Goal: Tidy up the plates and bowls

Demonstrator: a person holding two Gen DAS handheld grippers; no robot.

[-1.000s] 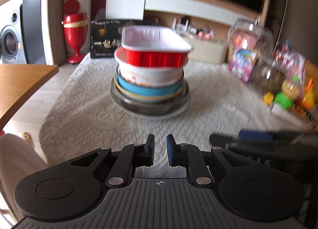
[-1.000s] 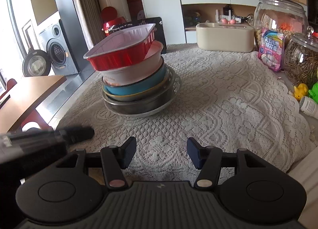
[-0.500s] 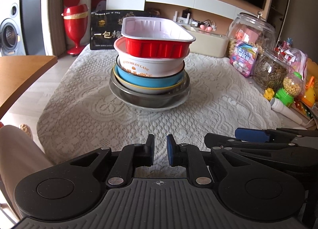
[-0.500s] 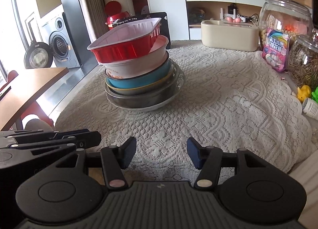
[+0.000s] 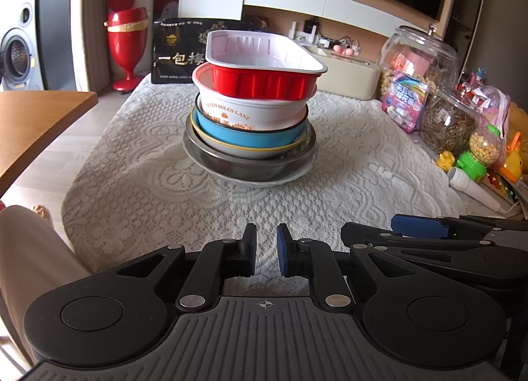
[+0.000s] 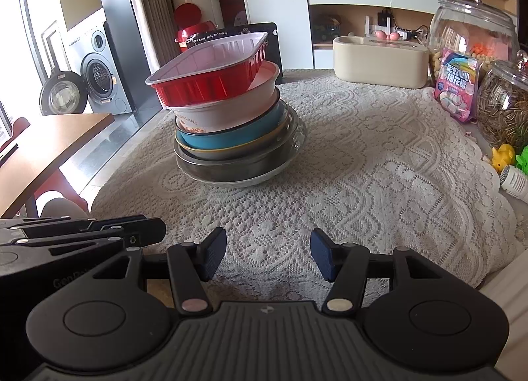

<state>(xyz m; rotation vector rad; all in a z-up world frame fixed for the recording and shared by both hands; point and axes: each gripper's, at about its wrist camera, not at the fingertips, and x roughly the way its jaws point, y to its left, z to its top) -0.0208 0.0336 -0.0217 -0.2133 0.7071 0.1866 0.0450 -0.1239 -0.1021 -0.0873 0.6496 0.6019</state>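
Left gripper: jaws nearly closed, a narrow gap, holding nothing, low at the desk's near edge.
Stack: mid-desk, well apart from both grippers; red tray tilted on the white bowl, then blue bowl, metal bowls beneath.
Right gripper: jaws wide apart, empty.
Advice: level or lift the tray first, steadying the lower bowls.

Bowl stack on tablecloth; jars right; box behind.
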